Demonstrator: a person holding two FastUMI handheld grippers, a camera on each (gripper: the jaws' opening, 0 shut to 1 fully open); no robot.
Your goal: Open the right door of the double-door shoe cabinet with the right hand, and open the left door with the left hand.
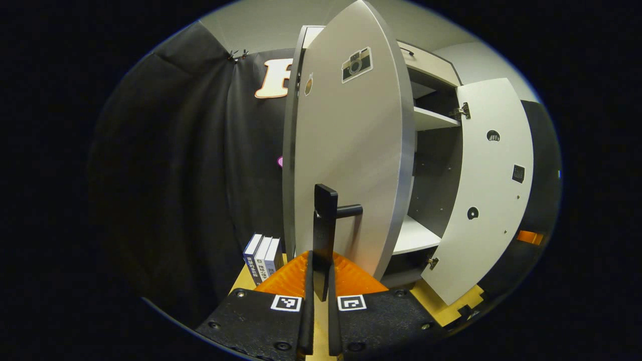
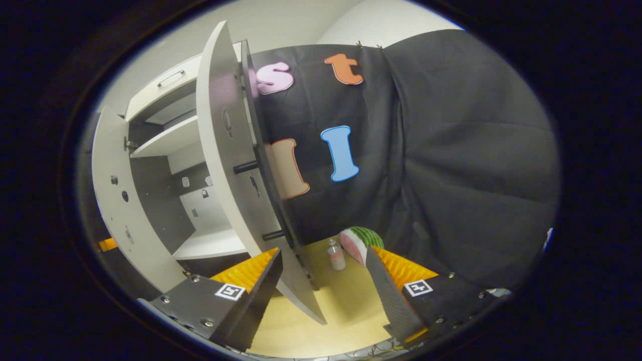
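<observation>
Trouble from here lies mostly in the left door's handle (image 1: 325, 220): your left gripper (image 1: 319, 293) is clenched on that upright bar, both fingers pressing its lower end, and the left door (image 1: 351, 150) stands swung well out from the shoe cabinet (image 1: 431, 65). If you pull straight back instead of following the hinge arc, I judge the bar could twist between the fingers or slip out, and the door could drift back. Letting go too abruptly might do the same.

Your right gripper (image 2: 321, 276) is released, jaws spread wide and holding nothing, with the right door (image 2: 220, 150) just ahead of it, already wide open; its handle (image 2: 273, 180) is edge-on in the right gripper view. Moving that gripper forward carelessly could knock the door's lower edge, or reach the small bottle (image 2: 336, 256) and the watermelon slice (image 2: 360, 243) on the table (image 2: 321, 311) beyond it.

Inside the cabinet you can see an upper shelf (image 1: 434, 119) and a lower shelf (image 1: 414, 236); what shows of them looks bare, though parts are hidden by the doors. A few books (image 1: 263, 256) stand upright on the table beside the cabinet's left side.
</observation>
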